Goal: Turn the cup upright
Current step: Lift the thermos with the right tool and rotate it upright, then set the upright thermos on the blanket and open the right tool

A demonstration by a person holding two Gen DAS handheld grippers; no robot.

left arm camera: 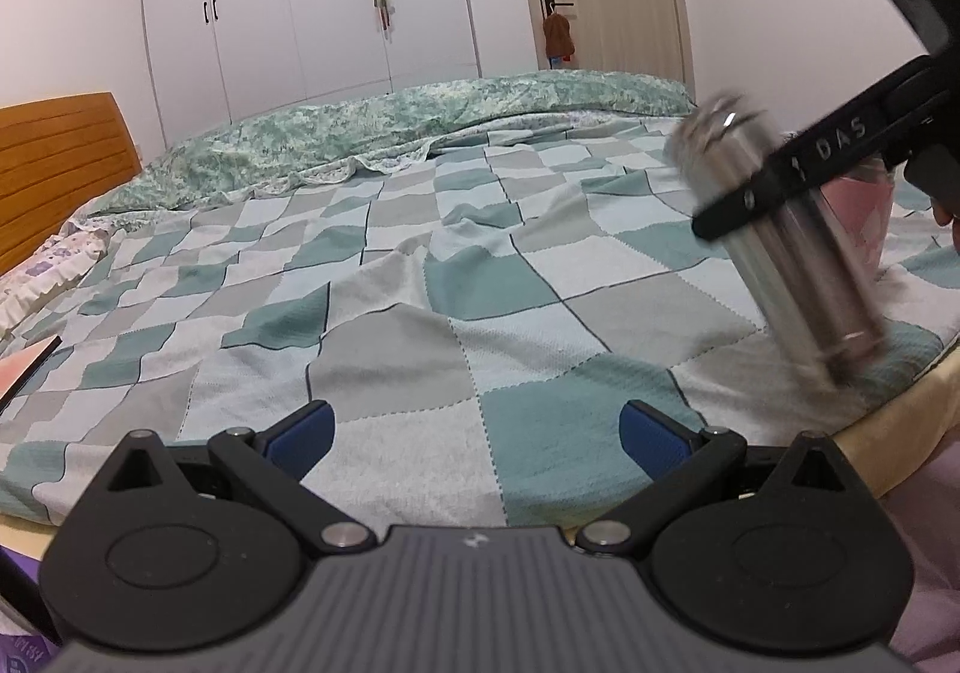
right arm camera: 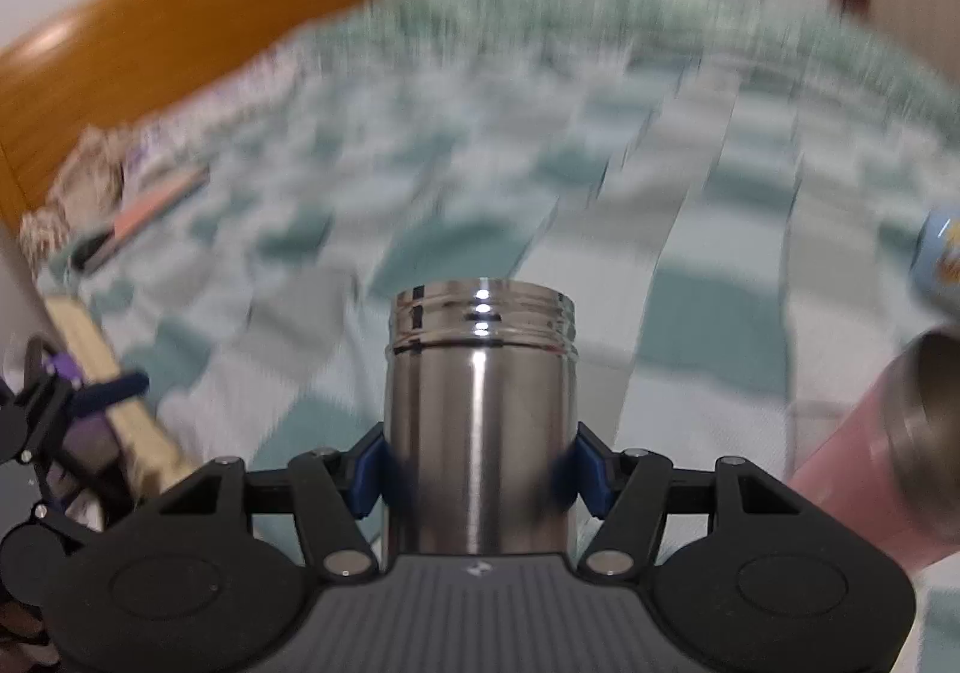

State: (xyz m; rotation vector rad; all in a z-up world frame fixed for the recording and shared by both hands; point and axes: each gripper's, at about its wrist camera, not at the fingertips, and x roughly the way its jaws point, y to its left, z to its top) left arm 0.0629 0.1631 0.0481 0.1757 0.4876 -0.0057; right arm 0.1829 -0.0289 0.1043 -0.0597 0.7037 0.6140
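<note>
A steel cup [right arm camera: 480,409] with a threaded rim is clamped between the blue pads of my right gripper [right arm camera: 480,469], its rim pointing away from the camera. In the left wrist view the same cup [left arm camera: 780,241] hangs tilted above the bed's right side, rim up and to the left, with the right gripper's black finger [left arm camera: 792,175] across it. The cup is motion-blurred. My left gripper [left arm camera: 477,433] is open and empty, low over the bed's near edge.
A checked teal and grey blanket [left arm camera: 420,265] covers the bed. A pink tumbler [right arm camera: 870,463] lies at the right, a light blue can [right arm camera: 942,265] beyond it. A pink book [right arm camera: 150,211] lies near the wooden headboard [left arm camera: 54,163]. Wardrobe and door stand behind.
</note>
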